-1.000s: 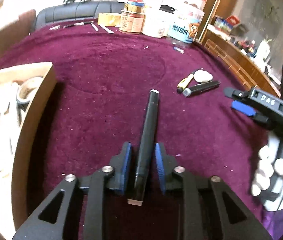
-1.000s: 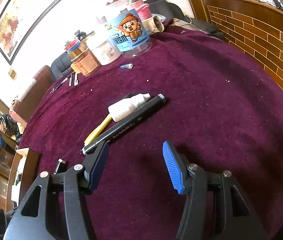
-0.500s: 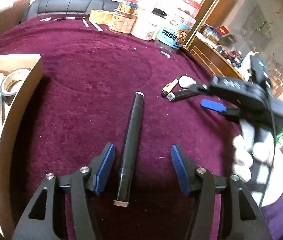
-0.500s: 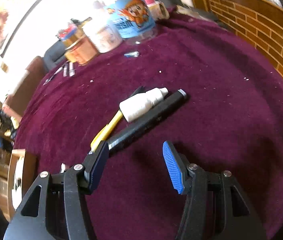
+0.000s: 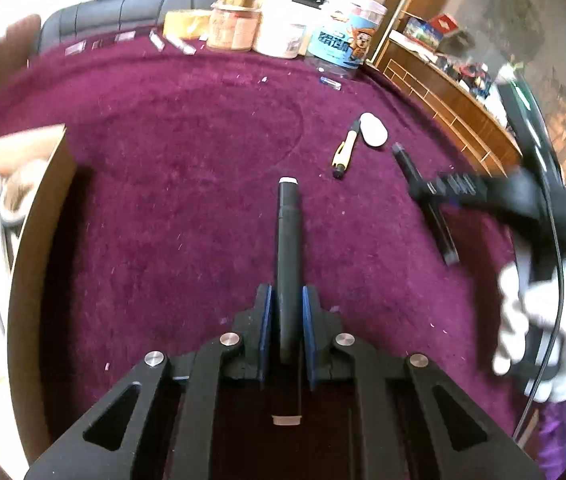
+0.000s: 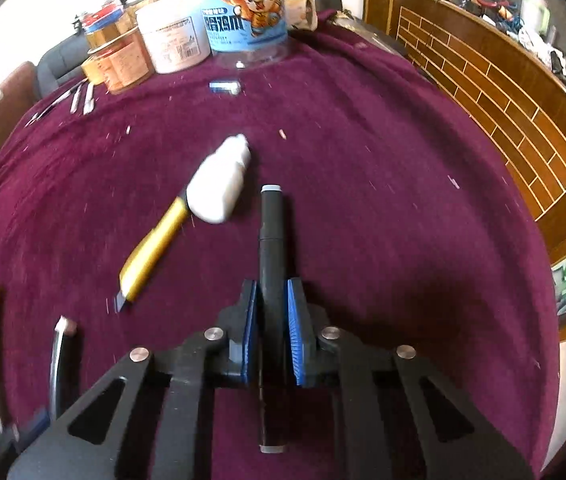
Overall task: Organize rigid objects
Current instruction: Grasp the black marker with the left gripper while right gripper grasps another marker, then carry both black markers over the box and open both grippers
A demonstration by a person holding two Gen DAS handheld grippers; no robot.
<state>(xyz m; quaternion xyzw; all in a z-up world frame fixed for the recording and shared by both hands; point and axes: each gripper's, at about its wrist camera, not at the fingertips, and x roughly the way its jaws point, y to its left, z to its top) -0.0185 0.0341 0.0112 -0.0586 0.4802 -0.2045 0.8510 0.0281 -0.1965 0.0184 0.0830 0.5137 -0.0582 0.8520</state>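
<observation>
My left gripper (image 5: 286, 300) has its jaws closing tight on a black marker (image 5: 287, 236) with a white end, and the blue pads press on its barrel. The marker points away over the purple cloth. My right gripper (image 6: 271, 292) is likewise closing on a second black marker (image 6: 270, 232), gripped between its pads. The left wrist view shows the right gripper (image 5: 443, 190), blurred, on that marker (image 5: 441, 224), with a white-gloved hand (image 5: 531, 320) behind it. A white bottle (image 6: 219, 184) and a yellow pen (image 6: 155, 248) lie to the left of the right gripper.
An open cardboard box (image 5: 39, 216) with tape rolls stands at the left edge. Jars and tubs (image 5: 275, 28) line the table's far side, with small tools (image 6: 79, 98) and a small blue-and-white piece (image 6: 225, 87) nearby. A wooden brick-patterned counter (image 6: 503, 92) runs along the right.
The left gripper opened around its black marker, then shut on it again. The right gripper moved over the other black marker and shut on it, away from the bottle and pen.
</observation>
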